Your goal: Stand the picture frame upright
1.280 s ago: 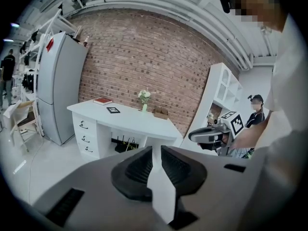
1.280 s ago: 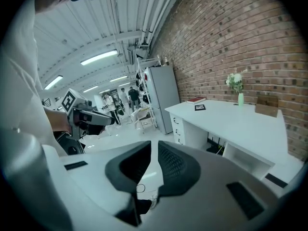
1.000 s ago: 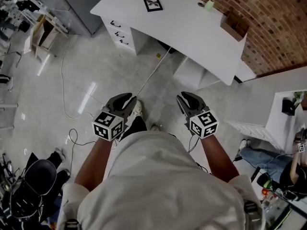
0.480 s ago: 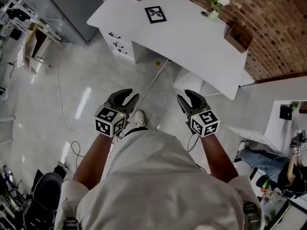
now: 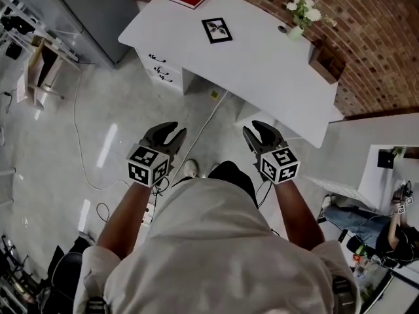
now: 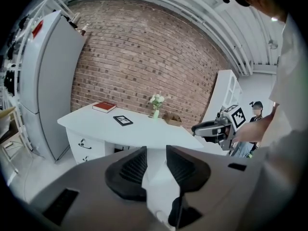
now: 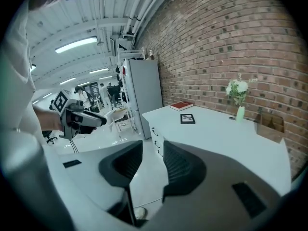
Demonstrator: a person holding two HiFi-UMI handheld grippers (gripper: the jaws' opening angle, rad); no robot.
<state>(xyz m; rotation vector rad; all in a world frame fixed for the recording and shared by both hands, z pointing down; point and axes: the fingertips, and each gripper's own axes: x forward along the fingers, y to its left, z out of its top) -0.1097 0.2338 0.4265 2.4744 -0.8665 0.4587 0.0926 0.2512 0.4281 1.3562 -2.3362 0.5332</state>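
White shirt (image 5: 216,254); grey left claw (image 5: 175,131) and right claw (image 5: 254,128) carry marker cubes (image 5: 147,165).

The head camera is looking steeply down from above the person (image 5: 216,241), taking in the left gripper (image 5: 171,133), the right gripper (image 5: 258,128) and the white desk (image 5: 262,51) well beyond. Each gripper camera is peering forward along its own jaws, which have just been opening with nothing between them, toward that far desk; all three views are sharing its top and the picture frame (image 5: 217,30), while each gripper view is catching the other gripper
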